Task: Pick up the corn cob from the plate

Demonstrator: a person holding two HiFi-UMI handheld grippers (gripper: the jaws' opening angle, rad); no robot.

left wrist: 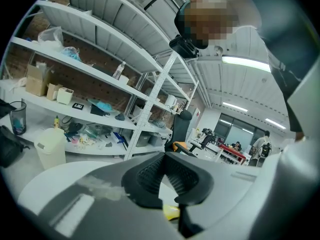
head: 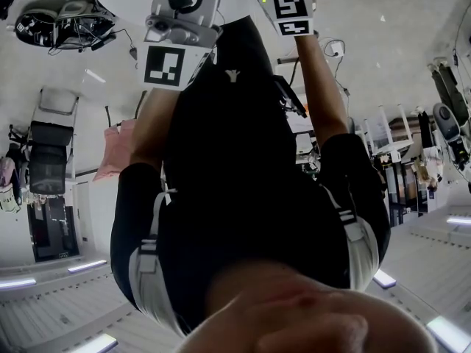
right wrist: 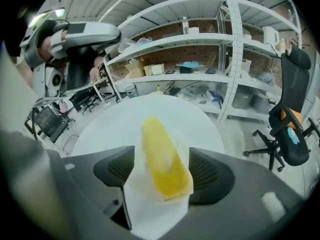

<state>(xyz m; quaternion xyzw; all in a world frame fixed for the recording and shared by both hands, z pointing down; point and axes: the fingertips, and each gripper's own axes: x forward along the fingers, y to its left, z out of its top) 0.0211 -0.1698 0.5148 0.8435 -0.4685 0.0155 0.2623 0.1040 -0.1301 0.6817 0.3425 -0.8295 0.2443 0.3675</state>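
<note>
In the right gripper view a yellow corn cob (right wrist: 161, 156) lies lengthwise on a white plate (right wrist: 150, 216) on a round white table (right wrist: 100, 134). My right gripper (right wrist: 162, 160) straddles the cob, its dark pads (right wrist: 117, 168) standing wide on either side, not pressing it. In the left gripper view my left gripper (left wrist: 167, 176) has its pads together with nothing between them; a yellow scrap (left wrist: 171, 212) shows below them, too small to identify. The head view shows only the left marker cube (head: 163, 65) and the right marker cube (head: 292, 15), with the jaws and corn hidden.
White shelving (right wrist: 200, 74) with boxes and clutter stands beyond the table, and an office chair (right wrist: 292, 119) is at the right. The left gripper's body (right wrist: 75, 34) hangs at upper left. A white bin (left wrist: 50, 146) sits by the shelves (left wrist: 100, 69).
</note>
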